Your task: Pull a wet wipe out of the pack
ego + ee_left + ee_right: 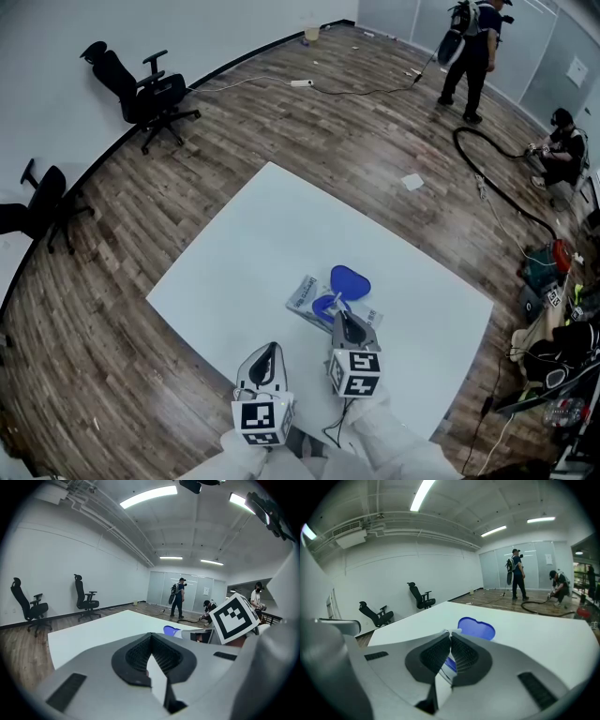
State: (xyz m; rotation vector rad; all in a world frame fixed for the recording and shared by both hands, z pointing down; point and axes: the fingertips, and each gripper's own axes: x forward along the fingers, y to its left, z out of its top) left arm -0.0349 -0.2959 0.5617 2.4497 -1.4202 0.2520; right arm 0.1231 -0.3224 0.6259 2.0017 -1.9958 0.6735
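Observation:
A wet wipe pack (307,298) lies flat on the white table (281,225), with its blue lid (350,279) flipped open away from me. My right gripper (343,319) is tipped down onto the pack's opening. In the right gripper view its jaws (449,633) are closed, a small white bit of wet wipe pinched at their tips, and the blue lid (476,628) lies just beyond. My left gripper (267,349) hovers to the left of the pack, near the table's front edge. It is shut (151,637) and holds nothing.
Two black office chairs (145,89) (37,211) stand by the left wall. A person (472,52) stands at the far end and another crouches (562,150) beside a black hose (497,183). Bags and cables (553,328) lie off the table's right side.

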